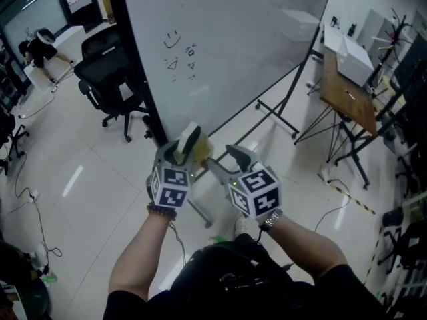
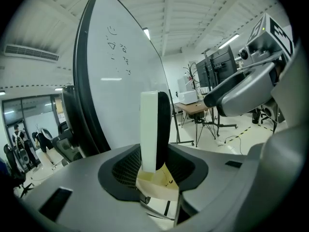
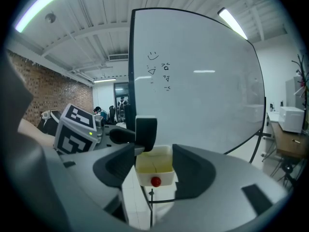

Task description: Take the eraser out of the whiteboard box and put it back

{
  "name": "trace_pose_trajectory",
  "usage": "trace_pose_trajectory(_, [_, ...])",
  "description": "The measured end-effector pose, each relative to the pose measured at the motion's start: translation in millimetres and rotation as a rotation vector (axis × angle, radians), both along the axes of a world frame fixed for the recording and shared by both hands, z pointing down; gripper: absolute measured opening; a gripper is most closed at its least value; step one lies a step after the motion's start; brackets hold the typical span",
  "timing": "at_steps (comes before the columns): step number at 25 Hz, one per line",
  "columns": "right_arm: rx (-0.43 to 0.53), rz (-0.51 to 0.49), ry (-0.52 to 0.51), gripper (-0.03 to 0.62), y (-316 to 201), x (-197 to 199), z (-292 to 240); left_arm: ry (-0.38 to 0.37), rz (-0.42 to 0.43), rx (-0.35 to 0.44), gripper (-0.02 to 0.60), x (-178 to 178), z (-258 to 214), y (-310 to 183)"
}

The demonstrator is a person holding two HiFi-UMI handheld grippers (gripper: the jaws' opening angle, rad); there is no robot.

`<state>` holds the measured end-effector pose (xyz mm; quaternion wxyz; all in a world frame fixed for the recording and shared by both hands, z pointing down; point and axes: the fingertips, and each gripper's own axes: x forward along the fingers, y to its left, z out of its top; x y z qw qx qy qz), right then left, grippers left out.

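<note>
Overhead, the head view crowds both tools before the whiteboard (image 1: 233, 45). The left hand-held gripper (image 1: 185, 153) grips the eraser (image 1: 190, 139) upright, just above the yellowish box (image 1: 204, 150), which is mostly hidden behind the jaws. The right hand-held gripper (image 1: 223, 159) sits just beside it, its jaw gap hard to read here.

The left gripper view shows the eraser (image 2: 152, 129) clamped between its jaws, white back left, black felt right, with the box (image 2: 154, 185) peeking out beneath.

The right gripper view shows its jaws apart, the box (image 3: 166, 178) between them. A red dot (image 3: 155, 181) marks the front wall. Whether the jaws touch the box cannot be told.
</note>
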<state>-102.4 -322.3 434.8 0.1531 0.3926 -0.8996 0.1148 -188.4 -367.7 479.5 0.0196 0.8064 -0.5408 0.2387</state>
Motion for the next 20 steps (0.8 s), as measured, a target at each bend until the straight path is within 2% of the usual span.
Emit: trace_pose_trajectory(20, [-0.017, -0.064, -0.004, 0.276, -35.0, 1.6, 10.2, -0.072, -0.038, -0.051, 0.155, 1.9, 25.8, -30.0])
